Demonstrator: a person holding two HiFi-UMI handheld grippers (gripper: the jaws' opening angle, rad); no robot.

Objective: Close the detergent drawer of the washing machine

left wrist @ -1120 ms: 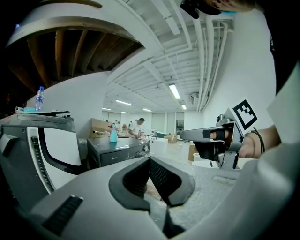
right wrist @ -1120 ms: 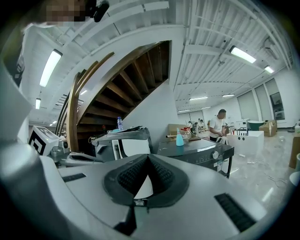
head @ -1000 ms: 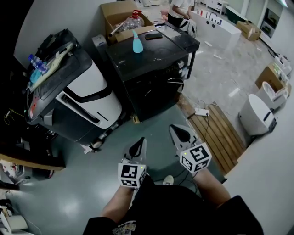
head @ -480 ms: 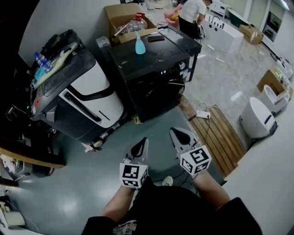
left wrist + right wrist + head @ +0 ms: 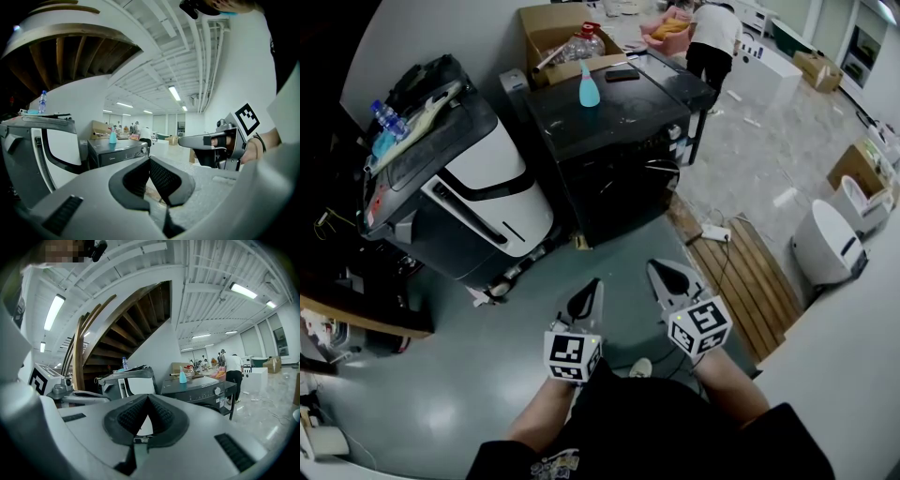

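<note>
Both jaws shut tight, nothing between them. Left gripper (image 5: 591, 287) and right gripper (image 5: 658, 269) sit side by side, roughly level, likely a carry pose. Washer (image 5: 609, 141) well ahead of tips, out of reach. Drawer too small to read.

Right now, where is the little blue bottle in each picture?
Head view: the blue bottle stands near the top middle, on the black washing machine.
Left gripper view: the bottle looks small, left of centre, on the machine.
Right gripper view: the bottle is right of centre, on the machine.
Shared landmark: the black washing machine under it.
</note>
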